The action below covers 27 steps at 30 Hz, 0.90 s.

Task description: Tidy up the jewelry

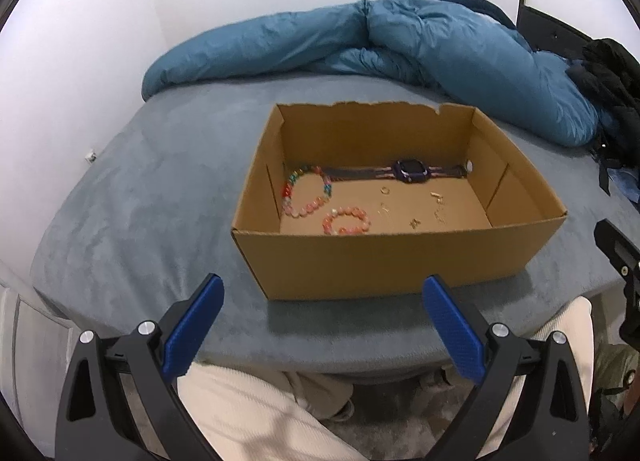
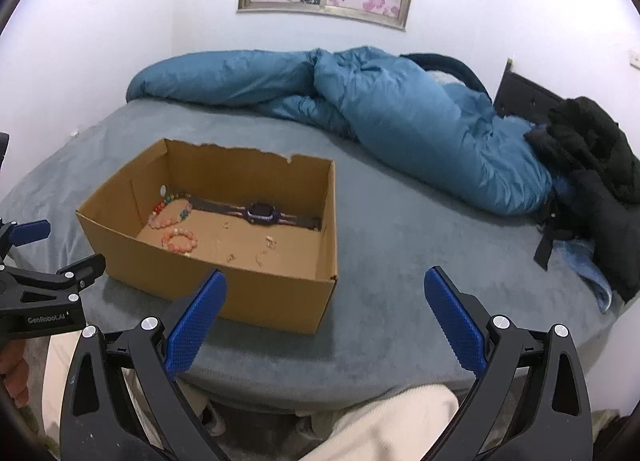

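1. Nearest, the left gripper [image 1: 323, 287] hangs with its blue pads spread wide and nothing between them, short of the cardboard box [image 1: 400, 261]; the right gripper [image 2: 326, 281] is equally spread and bare.
2. Inside the box, a pink bead bracelet [image 1: 346, 221] lies near the front wall, a multicoloured bead string [image 1: 306, 191] at the left, small gold pieces [image 1: 438, 205] scattered to the right.
3. Farther back, a purple watch [image 1: 412, 171] lies along the rear wall.
4. Beyond, a blue duvet [image 1: 400, 45] is heaped on the grey bed [image 1: 140, 201].

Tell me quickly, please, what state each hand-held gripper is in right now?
Left hand-held gripper: open, holding nothing.
Right hand-held gripper: open, holding nothing.
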### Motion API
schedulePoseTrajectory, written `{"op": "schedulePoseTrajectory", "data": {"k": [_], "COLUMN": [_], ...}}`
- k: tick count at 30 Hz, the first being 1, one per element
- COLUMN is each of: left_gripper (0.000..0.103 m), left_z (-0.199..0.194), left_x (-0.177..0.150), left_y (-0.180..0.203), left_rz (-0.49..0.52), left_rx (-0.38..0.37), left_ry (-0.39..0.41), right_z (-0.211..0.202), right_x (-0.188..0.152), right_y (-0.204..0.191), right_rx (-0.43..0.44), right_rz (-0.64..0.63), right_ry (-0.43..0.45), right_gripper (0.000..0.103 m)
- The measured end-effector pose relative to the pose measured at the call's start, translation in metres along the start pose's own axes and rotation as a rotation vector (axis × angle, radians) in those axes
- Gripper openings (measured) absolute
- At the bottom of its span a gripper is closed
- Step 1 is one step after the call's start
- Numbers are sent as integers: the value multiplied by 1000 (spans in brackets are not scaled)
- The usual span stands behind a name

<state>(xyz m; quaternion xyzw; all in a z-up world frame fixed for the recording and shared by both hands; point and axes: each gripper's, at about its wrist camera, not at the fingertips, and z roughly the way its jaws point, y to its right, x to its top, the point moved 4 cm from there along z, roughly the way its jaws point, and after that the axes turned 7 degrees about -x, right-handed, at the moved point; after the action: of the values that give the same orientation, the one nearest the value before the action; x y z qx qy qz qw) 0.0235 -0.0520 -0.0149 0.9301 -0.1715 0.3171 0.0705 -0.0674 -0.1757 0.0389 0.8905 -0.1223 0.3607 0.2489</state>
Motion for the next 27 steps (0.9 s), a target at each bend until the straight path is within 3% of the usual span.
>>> {"op": "schedulePoseTrajectory", "data": {"k": [17,27], "left_gripper": [97,97], "left_z": [7,8], "left_x": [-2,-2], "left_y": [-10,-17], "left_rz": [-26,-44], "left_rx": [-1,4], "left_ry": [-41,-51], "right_z": [23,31], "right_x": [-18,-23], "right_y": [7,1], "right_rx": [21,46], "right_rz": [94,91], "right_ry": [-201,-257], "right_gripper": [95,95]}}
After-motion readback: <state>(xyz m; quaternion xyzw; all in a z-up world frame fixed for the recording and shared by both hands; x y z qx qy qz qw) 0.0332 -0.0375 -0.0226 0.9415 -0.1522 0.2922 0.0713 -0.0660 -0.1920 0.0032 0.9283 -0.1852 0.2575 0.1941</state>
